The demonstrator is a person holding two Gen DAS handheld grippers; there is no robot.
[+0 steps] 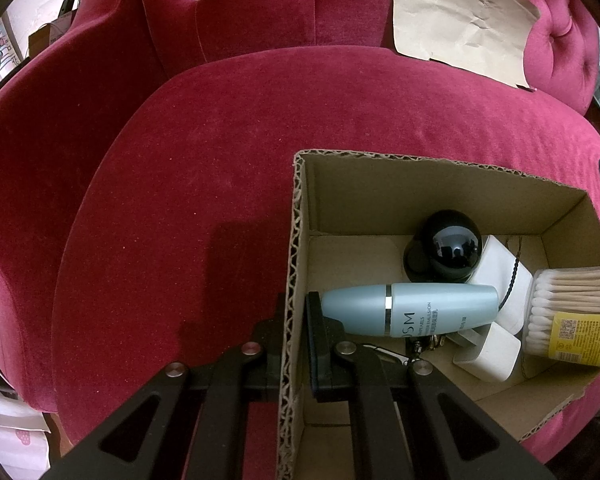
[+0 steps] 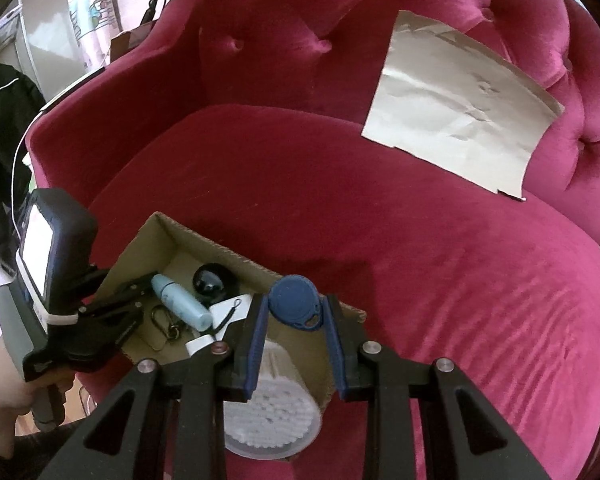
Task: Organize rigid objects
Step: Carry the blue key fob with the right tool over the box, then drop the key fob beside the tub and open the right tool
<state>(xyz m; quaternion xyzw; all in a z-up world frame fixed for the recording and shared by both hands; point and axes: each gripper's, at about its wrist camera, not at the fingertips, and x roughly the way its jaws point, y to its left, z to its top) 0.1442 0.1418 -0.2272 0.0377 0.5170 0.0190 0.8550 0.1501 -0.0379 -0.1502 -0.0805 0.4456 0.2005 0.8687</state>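
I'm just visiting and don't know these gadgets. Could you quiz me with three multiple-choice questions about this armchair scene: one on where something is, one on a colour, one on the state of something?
1. Where does the pale blue bottle lie?
A. On the brown paper
B. Inside the cardboard box
C. On the bare seat cushion

2. What colour is the round tag between the right gripper fingers?
A. Dark blue
B. Yellow
C. White

3. What is the left gripper doing?
A. Hanging open above the seat
B. Holding the cotton swabs
C. Clamped on the box's side wall

Answers: 1 B, the bottle rests on the box floor beside the black ball. 2 A, the tag is dark blue. 3 C, one finger sits on each side of the corrugated wall.
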